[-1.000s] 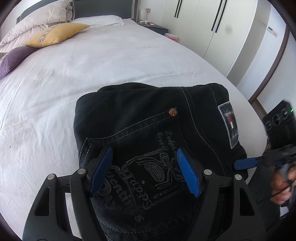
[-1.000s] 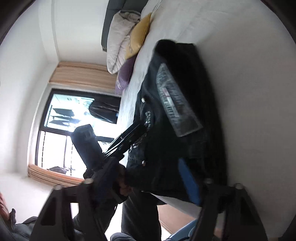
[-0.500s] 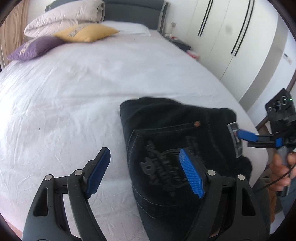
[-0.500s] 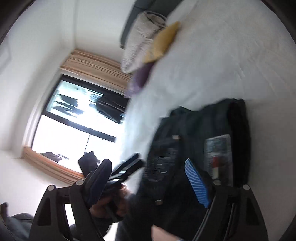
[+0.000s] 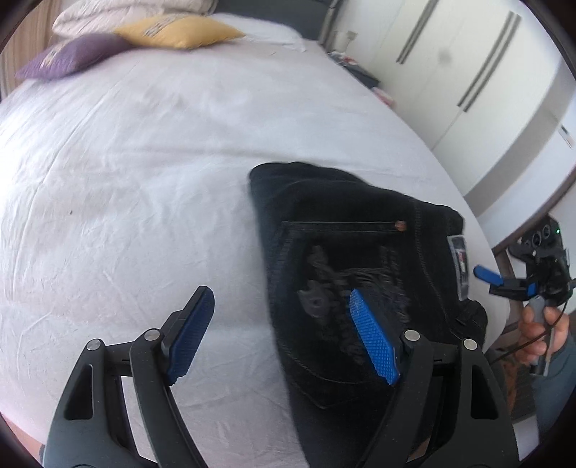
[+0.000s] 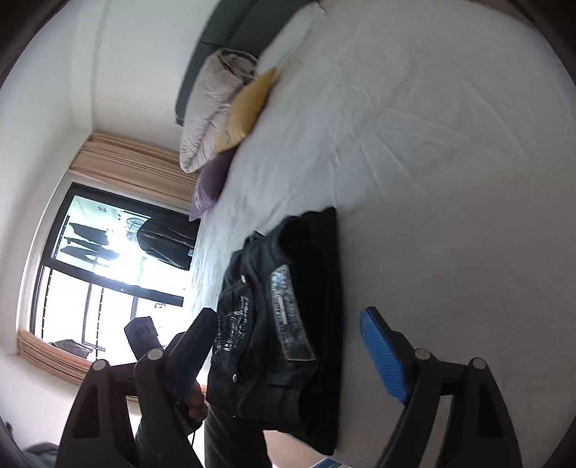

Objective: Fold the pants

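Observation:
The black pants lie folded into a compact stack near the right edge of the white bed, back pocket and waist label up. My left gripper hovers open over the stack's left edge, one pad above the sheet, the other above the pocket print, gripping nothing. In the right wrist view the pants lie ahead of my right gripper, which is open and empty, held off the bed's edge. The left wrist view shows the right gripper beyond the label, in a hand.
A yellow pillow, a purple pillow and a rolled duvet sit at the head of the bed. White wardrobe doors stand to the right. A window lies beyond the bed's far side.
My left gripper has slid left off the pants' pocket, so one pad now hangs over the sheet. My right gripper's jaws have widened and it has drawn back from the pants.

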### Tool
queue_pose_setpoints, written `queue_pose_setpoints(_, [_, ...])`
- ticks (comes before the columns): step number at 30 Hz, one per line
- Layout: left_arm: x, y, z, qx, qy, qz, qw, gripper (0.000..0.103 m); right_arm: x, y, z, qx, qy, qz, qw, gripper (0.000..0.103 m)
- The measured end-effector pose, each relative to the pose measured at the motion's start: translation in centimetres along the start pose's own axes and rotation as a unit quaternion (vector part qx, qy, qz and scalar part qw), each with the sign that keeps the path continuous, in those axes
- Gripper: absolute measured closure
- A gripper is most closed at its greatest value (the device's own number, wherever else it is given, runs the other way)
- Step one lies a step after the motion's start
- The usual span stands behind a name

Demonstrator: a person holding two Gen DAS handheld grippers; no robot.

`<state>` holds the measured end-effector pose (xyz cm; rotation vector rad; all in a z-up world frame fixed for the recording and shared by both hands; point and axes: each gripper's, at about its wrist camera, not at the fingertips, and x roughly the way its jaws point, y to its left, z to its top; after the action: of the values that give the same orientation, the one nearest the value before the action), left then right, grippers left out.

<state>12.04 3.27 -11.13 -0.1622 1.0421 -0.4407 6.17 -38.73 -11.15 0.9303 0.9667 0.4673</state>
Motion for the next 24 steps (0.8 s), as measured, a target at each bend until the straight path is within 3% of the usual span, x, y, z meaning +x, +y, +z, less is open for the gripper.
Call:
queue_pose_setpoints(2, [0.6,0.5,-0.2,-0.015,0.019,-0.014,0.9996,0.026,1.4,-1.0,0.1,0.016,0.022,-0.021,0.999,0.02])
queue_pose_setpoints(6, [2.1,0.6,-0.5,-0.018,0.043,-0.03,0.9985,0.014,3.5,-0.3,0.4,0.001,0.042,-0.027,0.999,0.014])
queue_pose_setpoints(13, [4.0,-2.0,0.4,0.009,0.071,-0.056,0.9958,0.014,7.2,2.1,-0.1,-0.045,0.094,-0.063,0.993,0.015])
queue_pose_setpoints(16, [4.5,-3.0,0.4,0.026,0.078,-0.062,0.9947,0.026,7.1,2.0,-0.3,-0.045,0.092,-0.07,0.992,0.029])
queue_pose_setpoints(18, [4.5,-3.0,0.6,0.018,0.077,-0.067,0.9946,0.034,6.7,2.0,-0.6,-0.054,0.086,-0.089,0.991,0.05])
queue_pose_setpoints(20, [4.3,-3.0,0.6,0.015,0.073,-0.066,0.995,0.044,6.3,2.0,-0.6,-0.056,0.081,-0.104,0.99,0.06])
queue_pose_setpoints(24, [3.7,-4.0,0.9,0.032,0.071,-0.041,0.9961,0.061,6.0,3.1,-1.0,-0.09,0.07,-0.134,0.984,0.068])
